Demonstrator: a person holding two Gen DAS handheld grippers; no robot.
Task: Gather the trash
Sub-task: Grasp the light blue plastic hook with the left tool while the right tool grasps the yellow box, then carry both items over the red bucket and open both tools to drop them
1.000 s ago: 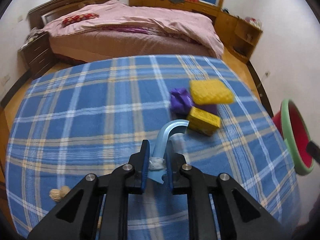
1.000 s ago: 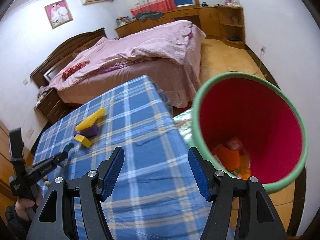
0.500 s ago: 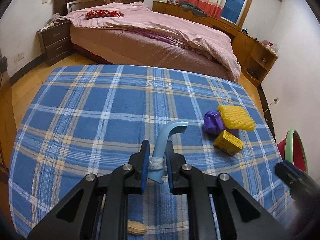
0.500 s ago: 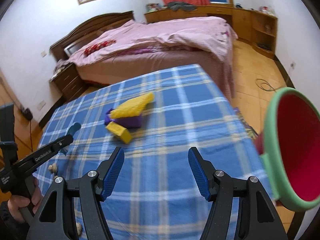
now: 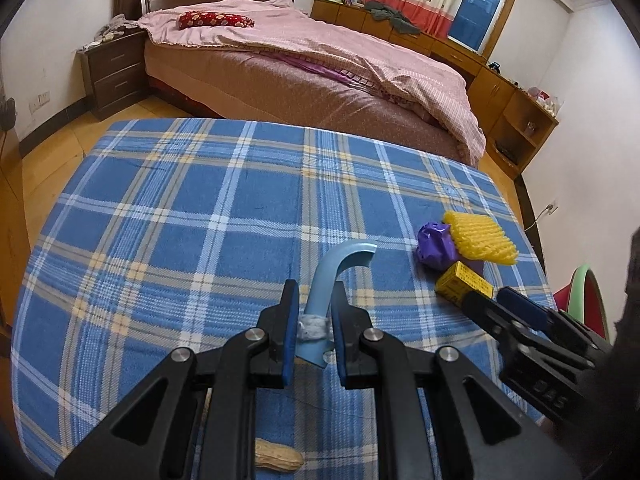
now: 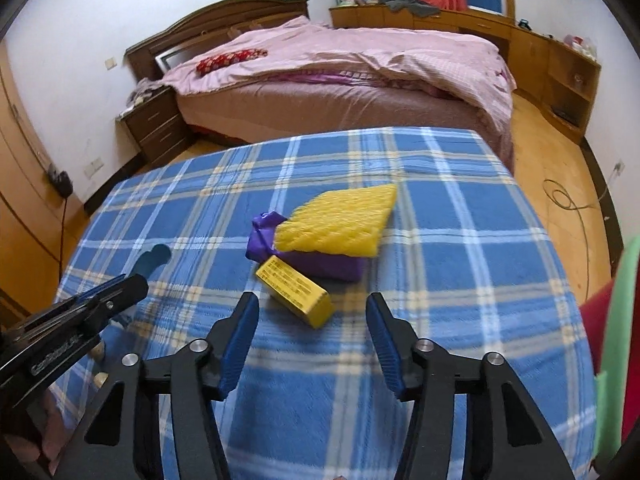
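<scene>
My left gripper (image 5: 314, 300) is shut on a light blue curved plastic piece (image 5: 340, 262) wrapped with a grey wad, held over the blue plaid table (image 5: 180, 220). A yellow box (image 6: 294, 286), a purple bag (image 6: 316, 262) and a yellow foam net (image 6: 340, 222) lie together on the table. My right gripper (image 6: 312, 312) hovers just before the yellow box, its jaws closing with nothing between them. In the left wrist view the right gripper (image 5: 492, 300) reaches in beside the yellow box (image 5: 464, 284). The left gripper (image 6: 132, 286) shows at the left of the right wrist view.
A red bin with a green rim (image 6: 620, 320) stands off the table's right edge. A peanut (image 5: 278, 460) lies near the table's front edge. A bed (image 5: 320, 68) with pink covers, a nightstand (image 5: 114, 70) and wooden cabinets (image 5: 512, 104) stand beyond the table.
My right gripper swung left from the red bin toward the yellow box, and its jaws have narrowed. The left gripper shifted a little and rolled, still holding the blue piece.
</scene>
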